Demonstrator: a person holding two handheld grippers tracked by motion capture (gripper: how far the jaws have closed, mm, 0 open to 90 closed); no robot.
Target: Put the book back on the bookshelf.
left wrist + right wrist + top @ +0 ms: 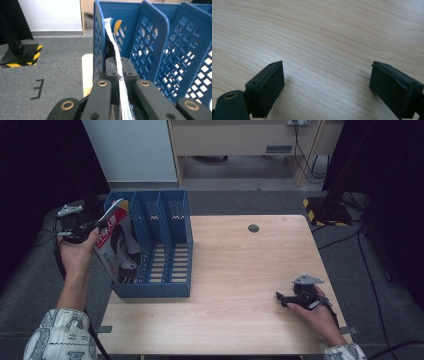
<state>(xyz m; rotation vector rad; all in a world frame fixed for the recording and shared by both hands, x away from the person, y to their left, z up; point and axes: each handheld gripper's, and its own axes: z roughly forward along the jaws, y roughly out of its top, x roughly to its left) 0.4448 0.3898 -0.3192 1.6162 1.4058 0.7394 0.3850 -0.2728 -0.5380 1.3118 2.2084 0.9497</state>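
Note:
A blue three-slot file rack [186, 237] stands on the left part of the wooden table [240, 265]. A magazine [114, 239] with a red and white cover leans in its leftmost slot, its top corner sticking out to the left. My left gripper [95, 226] is shut on that corner. In the left gripper view the magazine's white page edges [115, 47] run up between the closed jaws of the left gripper [117, 65], beside the rack's perforated walls [150, 37]. My right gripper [281, 297] rests low over the table's near right, pointing left. The right gripper [327, 82] is open, with bare wood between its jaws.
A round cable hole [253, 228] sits near the table's far edge. Grey carpet surrounds the table. A black stand base with yellow-black stripes [325, 212] stands off the far right corner, with cables on the floor. A white cabinet [132, 150] is behind the rack.

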